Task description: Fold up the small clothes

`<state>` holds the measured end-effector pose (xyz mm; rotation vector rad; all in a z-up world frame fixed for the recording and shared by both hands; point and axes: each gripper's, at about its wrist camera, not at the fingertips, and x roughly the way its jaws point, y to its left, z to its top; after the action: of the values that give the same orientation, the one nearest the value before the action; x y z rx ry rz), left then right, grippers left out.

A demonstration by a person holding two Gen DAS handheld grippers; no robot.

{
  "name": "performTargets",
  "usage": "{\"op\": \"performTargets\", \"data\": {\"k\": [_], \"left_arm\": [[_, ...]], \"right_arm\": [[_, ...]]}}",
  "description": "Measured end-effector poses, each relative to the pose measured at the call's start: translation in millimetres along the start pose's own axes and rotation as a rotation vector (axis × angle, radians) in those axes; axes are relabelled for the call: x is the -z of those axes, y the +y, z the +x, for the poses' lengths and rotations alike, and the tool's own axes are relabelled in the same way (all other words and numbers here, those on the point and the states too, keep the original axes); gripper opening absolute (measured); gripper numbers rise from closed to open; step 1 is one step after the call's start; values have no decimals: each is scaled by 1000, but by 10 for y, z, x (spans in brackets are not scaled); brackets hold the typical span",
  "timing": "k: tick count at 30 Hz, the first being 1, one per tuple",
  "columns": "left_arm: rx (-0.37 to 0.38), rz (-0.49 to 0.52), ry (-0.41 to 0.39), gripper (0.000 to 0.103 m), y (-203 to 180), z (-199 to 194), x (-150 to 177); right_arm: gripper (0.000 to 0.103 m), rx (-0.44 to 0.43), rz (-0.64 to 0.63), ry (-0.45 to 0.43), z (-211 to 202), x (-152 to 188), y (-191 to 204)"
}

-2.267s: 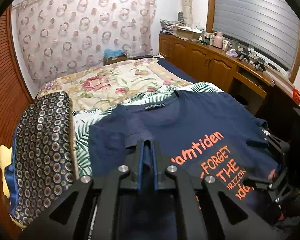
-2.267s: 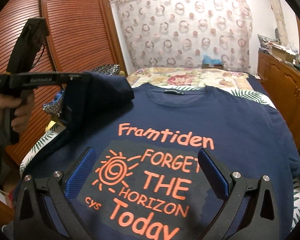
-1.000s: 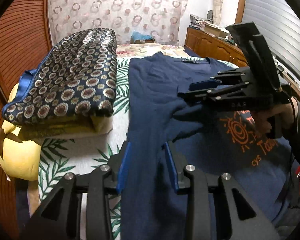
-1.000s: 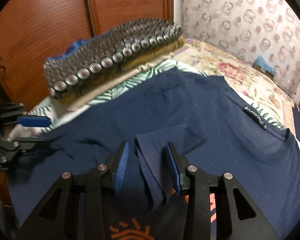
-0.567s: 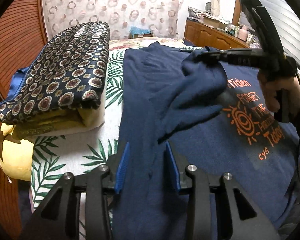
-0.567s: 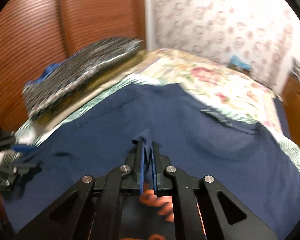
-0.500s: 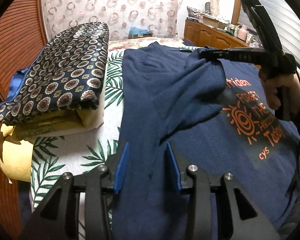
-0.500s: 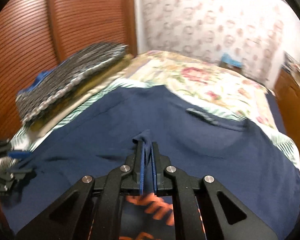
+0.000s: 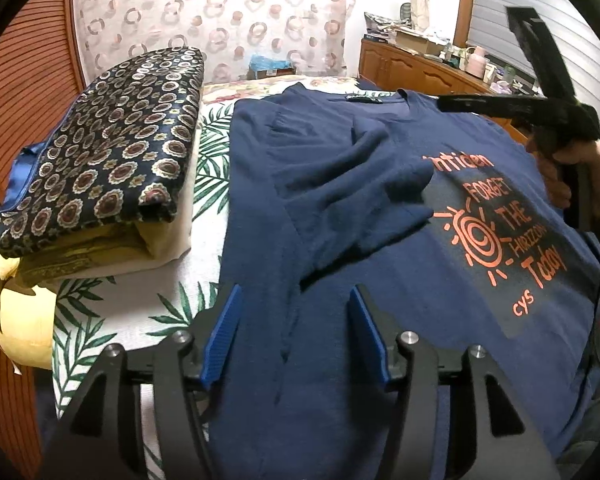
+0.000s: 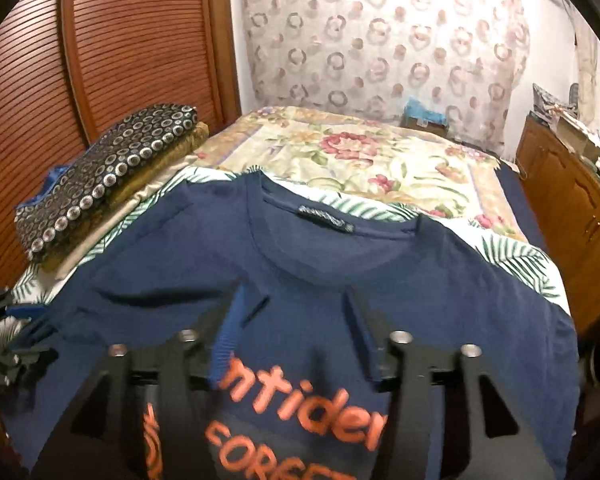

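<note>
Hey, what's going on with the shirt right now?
Left gripper open, right gripper open. Navy T-shirt flat, one sleeve folded in. Nothing blocking.

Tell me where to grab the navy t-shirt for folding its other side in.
Judging by the layout, grip the navy t-shirt at its flat right sleeve edge, coming from the bed's right side with the open right tongs. The left sleeve already lies folded across the chest.

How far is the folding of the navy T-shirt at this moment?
Done: one sleeve lies folded inward over the navy T-shirt, reaching the orange print. In hand: nothing; the left gripper and right gripper are both open above the cloth. Left: the other sleeve and the body folds.
</note>
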<state>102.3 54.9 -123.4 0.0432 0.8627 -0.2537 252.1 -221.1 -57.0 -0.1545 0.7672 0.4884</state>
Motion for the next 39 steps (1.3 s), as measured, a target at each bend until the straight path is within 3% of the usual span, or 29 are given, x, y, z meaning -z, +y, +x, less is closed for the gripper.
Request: {"op": "performTargets", "data": {"k": [8, 12, 17, 28, 32, 39], "left_arm": [[11, -3, -2, 58, 11, -3, -2], [37, -51, -8, 58, 36, -43, -18], [51, -42, -40, 58, -133, -141, -94], [148, 63, -30, 58, -702, 65, -379], [177, 81, 16, 46, -796, 265, -440], [119, 119, 35, 32, -865, 438, -527]], "right_arm": [[60, 11, -7, 68, -359, 625, -277], [60, 31, -7, 108, -502, 946, -408], [60, 64, -6, 134, -640, 1221, -520], [60, 75, 5, 107, -688, 1300, -529], [60, 72, 11, 102, -693, 1317, -536], [60, 72, 10, 102, -690, 1315, -536]]}}
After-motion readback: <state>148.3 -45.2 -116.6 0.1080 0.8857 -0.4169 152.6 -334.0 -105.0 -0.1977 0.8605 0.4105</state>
